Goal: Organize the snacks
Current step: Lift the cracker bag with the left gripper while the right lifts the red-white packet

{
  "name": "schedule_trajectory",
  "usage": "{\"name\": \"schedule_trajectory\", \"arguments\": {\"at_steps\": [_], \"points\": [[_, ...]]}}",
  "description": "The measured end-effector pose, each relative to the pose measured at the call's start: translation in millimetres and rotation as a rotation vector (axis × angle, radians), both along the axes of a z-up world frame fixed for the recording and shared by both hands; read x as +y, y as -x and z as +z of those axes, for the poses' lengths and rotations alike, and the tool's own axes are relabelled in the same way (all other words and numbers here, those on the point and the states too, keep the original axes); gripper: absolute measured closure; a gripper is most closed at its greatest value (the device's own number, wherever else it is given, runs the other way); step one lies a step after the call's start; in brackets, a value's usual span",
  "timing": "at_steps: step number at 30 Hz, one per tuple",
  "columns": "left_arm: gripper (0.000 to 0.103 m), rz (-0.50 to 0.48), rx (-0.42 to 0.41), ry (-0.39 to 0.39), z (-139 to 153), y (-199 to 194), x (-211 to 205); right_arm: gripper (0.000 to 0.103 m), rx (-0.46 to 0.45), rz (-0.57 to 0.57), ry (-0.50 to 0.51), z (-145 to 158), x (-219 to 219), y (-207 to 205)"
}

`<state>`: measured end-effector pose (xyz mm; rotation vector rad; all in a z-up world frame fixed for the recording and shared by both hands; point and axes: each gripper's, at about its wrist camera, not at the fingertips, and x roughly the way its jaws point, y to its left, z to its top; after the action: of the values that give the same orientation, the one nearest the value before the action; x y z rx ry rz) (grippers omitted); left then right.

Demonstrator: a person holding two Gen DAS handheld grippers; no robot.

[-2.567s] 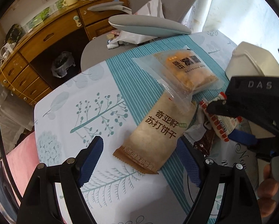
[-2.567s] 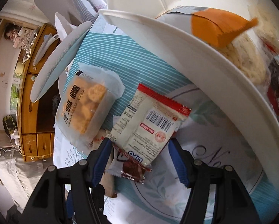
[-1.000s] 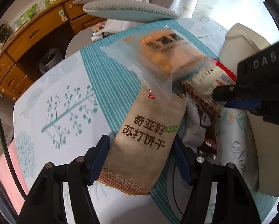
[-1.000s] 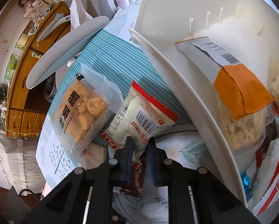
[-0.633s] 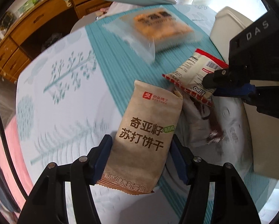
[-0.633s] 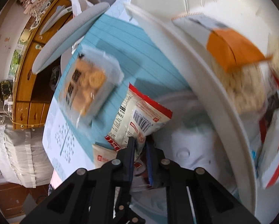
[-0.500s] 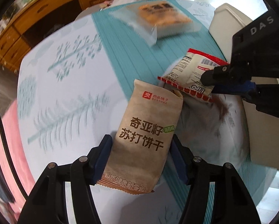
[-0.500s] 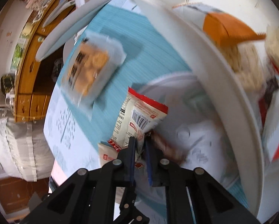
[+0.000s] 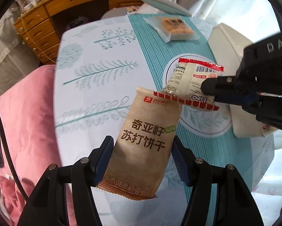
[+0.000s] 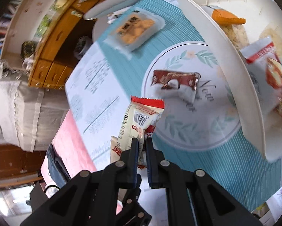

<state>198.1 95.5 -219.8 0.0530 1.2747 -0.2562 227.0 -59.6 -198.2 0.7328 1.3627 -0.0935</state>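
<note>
Both grippers' fingers grip packets: left (image 9: 141,160) the brown cracker packet (image 9: 144,143), right (image 10: 141,150) a half-hidden red-edged packet (image 10: 141,116).

A wooden desk with drawers (image 9: 46,24) stands beyond the table (image 9: 95,86) with its teal leaf-print cloth, beside a pink cushion (image 9: 25,116) and bright white curtains (image 9: 235,5).

Below my jaws: tabletop (image 9: 95,86) under pale tree-print cloth with teal striped band. Clear orange-snack pack (image 9: 175,27) lies at 12 o'clock, brown-and-white wrapper (image 10: 175,83) on the round leaf print, white bin (image 10: 233,60) at 3 o'clock, touching cloth.
</note>
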Motion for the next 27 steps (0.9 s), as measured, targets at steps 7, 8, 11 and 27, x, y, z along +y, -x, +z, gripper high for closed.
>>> {"name": "schedule_trajectory", "arguments": {"at_steps": [7, 8, 11, 27], "points": [[0.089, 0.065, -0.041, 0.048, 33, 33, 30, 0.095, -0.095, 0.037, 0.067, 40, 8, 44], [0.09, 0.073, -0.039, 0.067, 34, 37, 33, 0.095, -0.106, 0.039, 0.075, 44, 8, 49], [0.09, 0.085, -0.003, 0.084, 31, 48, 34, 0.095, -0.131, 0.038, 0.1, 54, 5, 65], [0.051, 0.269, 0.142, 0.144, 4, 70, 71, 0.096, -0.253, 0.097, 0.148, 87, -34, 121]]}}
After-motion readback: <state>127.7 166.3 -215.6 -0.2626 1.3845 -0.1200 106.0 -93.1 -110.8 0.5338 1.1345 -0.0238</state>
